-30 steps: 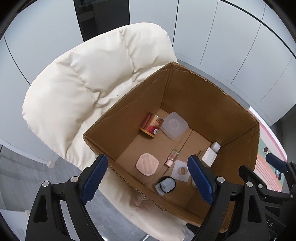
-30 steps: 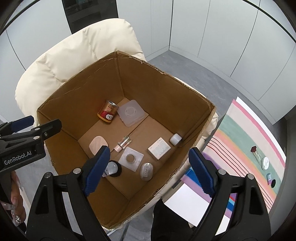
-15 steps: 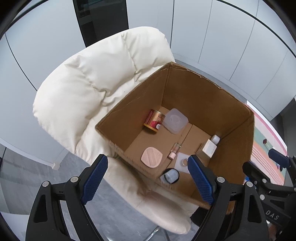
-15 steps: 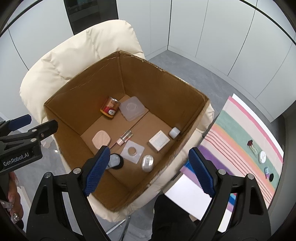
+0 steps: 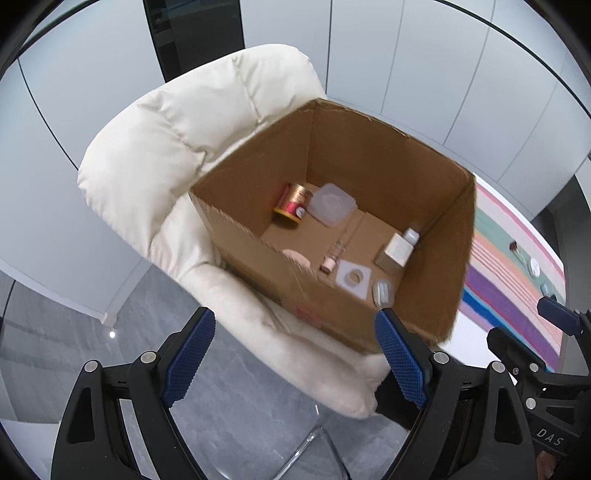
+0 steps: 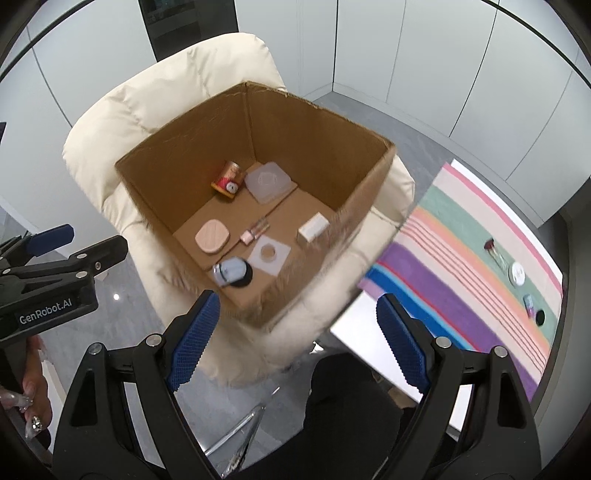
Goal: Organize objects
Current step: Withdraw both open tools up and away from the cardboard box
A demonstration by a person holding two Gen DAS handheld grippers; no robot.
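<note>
Both tools empty, jaws spread wide: left gripper (image 5: 291,358) poised over bare floor in front of the chair, right gripper (image 6: 297,341) over the chair's front edge, nothing between the blue pads of either.

Judged a pause between drop-offs; held high above the cardboard box (image 6: 325,147), which sits on the seat of a cream padded chair (image 6: 173,96). Already lying on the box floor: a red-and-gold tin (image 6: 226,180) on its side, a clear square lid (image 6: 266,181) touching it, a pink compact (image 6: 211,236), a small pink bottle (image 6: 254,232), a white square with a round hole (image 6: 269,254), a pale blue jar (image 6: 231,272) near the front wall, a white carton (image 6: 313,227) against the right wall.

Still to be gathered (by the look of it): four small things on the striped rug (image 6: 461,236) to the right, well apart from the box — a dark-capped tube (image 6: 494,249), a white round case (image 6: 517,274), a tiny bottle (image 6: 529,303), a black disc (image 6: 540,316). Likely next: a swing right and down to the rug, jaws lined up across one of these; small and flat, so a low, careful pinch called for.

Grey floor (image 5: 110,354) beneath; white panelled walls (image 6: 424,55) all round; dark doorway (image 6: 186,22) behind the chair; chrome chair leg just visible below.
</note>
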